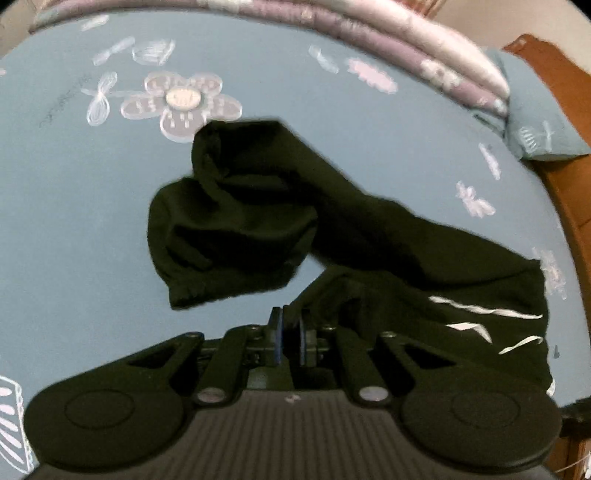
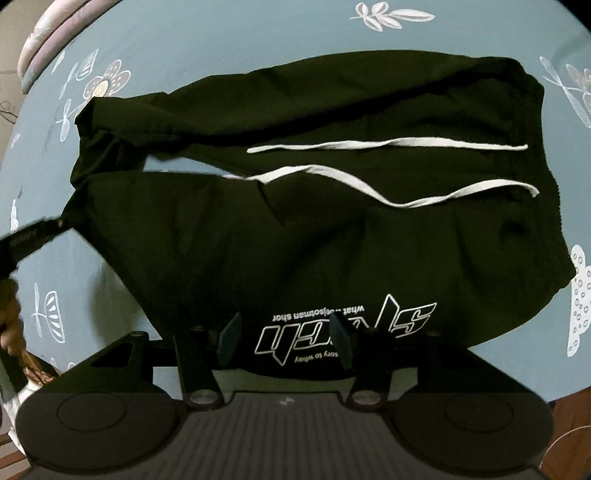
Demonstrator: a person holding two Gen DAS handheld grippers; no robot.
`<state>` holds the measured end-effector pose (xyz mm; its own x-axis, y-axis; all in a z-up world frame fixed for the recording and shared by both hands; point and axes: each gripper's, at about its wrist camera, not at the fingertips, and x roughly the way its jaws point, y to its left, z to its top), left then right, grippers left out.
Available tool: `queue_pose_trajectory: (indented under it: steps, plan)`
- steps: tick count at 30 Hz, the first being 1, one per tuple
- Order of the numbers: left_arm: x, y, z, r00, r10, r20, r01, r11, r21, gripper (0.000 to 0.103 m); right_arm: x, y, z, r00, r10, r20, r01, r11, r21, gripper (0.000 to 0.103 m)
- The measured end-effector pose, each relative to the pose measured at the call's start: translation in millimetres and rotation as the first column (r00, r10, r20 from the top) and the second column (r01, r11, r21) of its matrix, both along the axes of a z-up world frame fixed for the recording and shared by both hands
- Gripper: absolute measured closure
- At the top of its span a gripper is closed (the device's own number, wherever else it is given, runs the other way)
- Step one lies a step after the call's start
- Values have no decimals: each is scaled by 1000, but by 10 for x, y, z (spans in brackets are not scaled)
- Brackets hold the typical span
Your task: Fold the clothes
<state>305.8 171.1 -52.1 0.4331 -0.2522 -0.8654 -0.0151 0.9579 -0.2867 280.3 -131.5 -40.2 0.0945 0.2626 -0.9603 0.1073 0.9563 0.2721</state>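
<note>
Shorts (image 2: 332, 236), black with a white logo (image 2: 343, 332) and two white drawstrings (image 2: 388, 146), lie spread on the blue flowered bed (image 2: 258, 33), waistband toward the right in the right wrist view, legs reaching left. They look like soft, light jersey: limp, prone to bunching, with no stiffness to keep an edge straight, and one leg is already rumpled into loose folds in the left wrist view. The left claw (image 1: 291, 332) is pinched nearly closed on a bit of the black cloth near a leg hem, and the fabric drapes away from it in a sagging ridge, which suggests it will trail and twist unless lifted from two points. The right claw (image 2: 284, 339) stands about half open just above the logo, with nothing between its jaws; whether its tips touch the cloth I cannot tell. I'd judge the best holds to be the hems and the waistband corners, where doubled seams give something firmer to bite. The drawstrings look slippery and loose, likely to dangle out of a fold, so they are poor places to grip.
</note>
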Motion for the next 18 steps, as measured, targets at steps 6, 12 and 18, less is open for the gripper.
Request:
queue_pose_trajectory:
  steps: [6,12,18]
  plan:
    - [-85,-51,-148,1000,16,-9,-17,996,-86,59,5,47,26,1000,22,3,-22,1000,0,45]
    - [-406,66,-275,994,79,-74,-84,994,-65,57,25,-14,-7,1000,-10,-12,10,1000,5,45]
    - [-567,-76,-513,973,90,-211,-130,974,-184,57,30,60,-61,1000,-1,-27,1,1000,12,45]
